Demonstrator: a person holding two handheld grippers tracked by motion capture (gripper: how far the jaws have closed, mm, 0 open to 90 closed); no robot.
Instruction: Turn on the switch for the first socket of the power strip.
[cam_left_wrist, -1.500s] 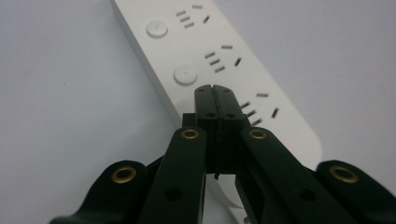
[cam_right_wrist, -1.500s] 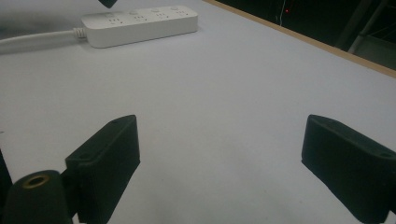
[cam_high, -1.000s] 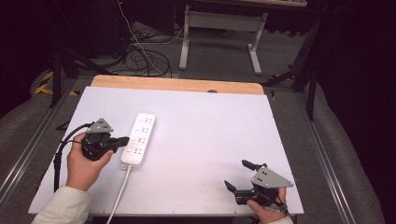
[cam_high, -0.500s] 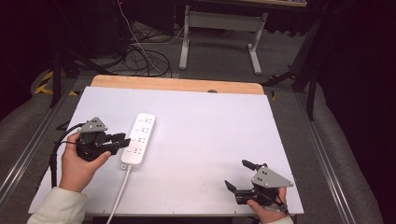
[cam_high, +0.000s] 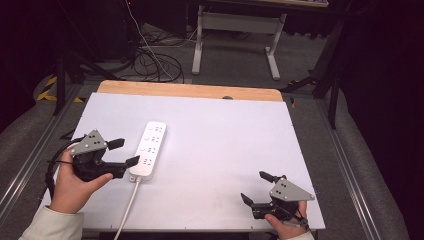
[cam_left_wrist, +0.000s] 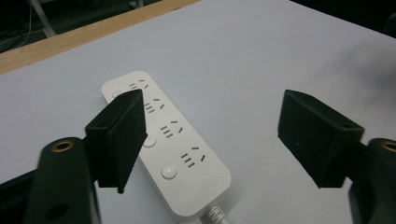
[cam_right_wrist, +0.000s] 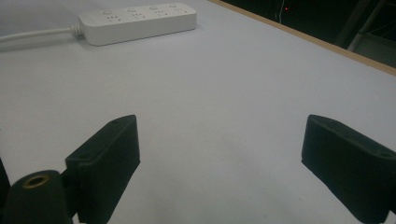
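- White plastic power strip (cam_high: 148, 150) lies flat on the pale counter (cam_high: 225, 145), left of centre, its long axis running away from the person and leaning a little to the right at the far end.
- Its white cord (cam_high: 126, 210) leaves the near end and runs toward the near edge of the counter.
- Four socket groups, each with a round button beside it, show on the strip's top face in the left gripper view.
- Left gripper (cam_high: 123, 152), held in the person's left hand (cam_high: 75, 182), sits just left of the strip's near half, pointing to the right; its jaws are spread wide with nothing between them.
- From above, the tip of the nearer jaw reaches the strip's near left edge; whether it touches cannot be told.
- Right gripper (cam_high: 256, 187) rests low near the counter's near right corner, well apart from the strip, held in the person's right hand (cam_high: 287, 222); its jaws are likewise spread wide and hold nothing.
- Light wooden edging (cam_high: 190, 91) runs along the counter's far side.
- Beyond it, dark cables (cam_high: 155, 62) lie on the floor beside a grey metal frame (cam_high: 235, 30).
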